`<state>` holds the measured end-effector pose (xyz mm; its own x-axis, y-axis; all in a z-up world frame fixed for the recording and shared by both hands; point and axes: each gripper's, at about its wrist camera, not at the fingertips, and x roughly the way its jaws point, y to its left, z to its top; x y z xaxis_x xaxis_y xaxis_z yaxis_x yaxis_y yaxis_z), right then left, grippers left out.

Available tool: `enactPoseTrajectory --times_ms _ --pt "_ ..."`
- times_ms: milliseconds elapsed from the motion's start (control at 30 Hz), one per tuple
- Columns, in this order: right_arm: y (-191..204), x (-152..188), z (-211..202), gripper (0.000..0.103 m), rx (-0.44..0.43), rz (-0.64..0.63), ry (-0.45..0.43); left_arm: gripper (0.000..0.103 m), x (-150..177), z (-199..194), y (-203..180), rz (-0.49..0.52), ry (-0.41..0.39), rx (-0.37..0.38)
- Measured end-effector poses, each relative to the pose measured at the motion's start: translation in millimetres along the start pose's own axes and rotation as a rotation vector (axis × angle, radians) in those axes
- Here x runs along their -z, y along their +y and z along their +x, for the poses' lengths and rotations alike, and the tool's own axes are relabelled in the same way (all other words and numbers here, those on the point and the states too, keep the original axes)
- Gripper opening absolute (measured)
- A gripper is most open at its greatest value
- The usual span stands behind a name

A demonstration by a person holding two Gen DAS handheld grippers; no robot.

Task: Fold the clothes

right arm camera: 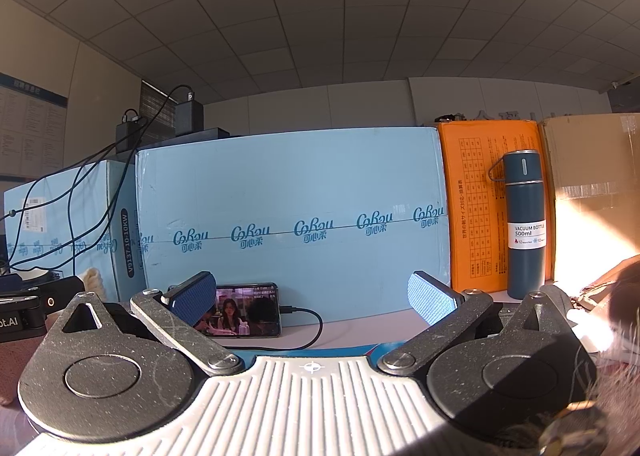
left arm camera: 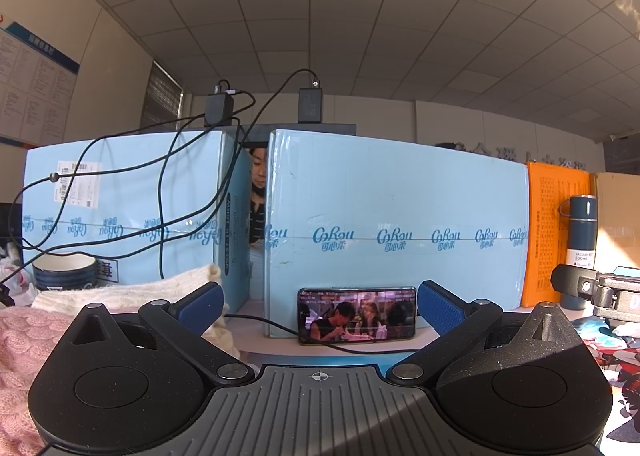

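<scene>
My left gripper (left arm camera: 320, 306) is open and empty, held level above the table and facing the blue boxes. A pink cable-knit garment (left arm camera: 20, 352) lies at its lower left, with a cream knit garment (left arm camera: 120, 292) folded just behind it. A printed cloth (left arm camera: 612, 352) shows at the lower right. My right gripper (right arm camera: 312, 296) is open and empty, also facing the boxes. A bit of the cream knit (right arm camera: 94, 280) shows at its left. A brown cloth (right arm camera: 612, 284) lies at its right edge.
Light blue cartons (left arm camera: 396, 223) stand as a wall at the back, with a phone (left arm camera: 356, 316) playing video propped against them and cables hanging over them. An orange box (right arm camera: 488, 207) and a blue vacuum bottle (right arm camera: 524, 223) stand to the right. A striped bowl (left arm camera: 64, 270) sits at the left.
</scene>
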<state>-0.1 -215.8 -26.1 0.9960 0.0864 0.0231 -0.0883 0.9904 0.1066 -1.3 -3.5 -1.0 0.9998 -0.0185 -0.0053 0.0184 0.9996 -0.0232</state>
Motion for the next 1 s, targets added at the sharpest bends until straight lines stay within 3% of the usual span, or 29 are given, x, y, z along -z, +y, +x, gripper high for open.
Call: enactPoseTrajectory --times_ms 1000 --pt "-4.0 0.0 0.1 0.103 -0.023 -0.001 -0.003 0.103 -0.1 0.4 0.7 0.000 -0.004 0.001"
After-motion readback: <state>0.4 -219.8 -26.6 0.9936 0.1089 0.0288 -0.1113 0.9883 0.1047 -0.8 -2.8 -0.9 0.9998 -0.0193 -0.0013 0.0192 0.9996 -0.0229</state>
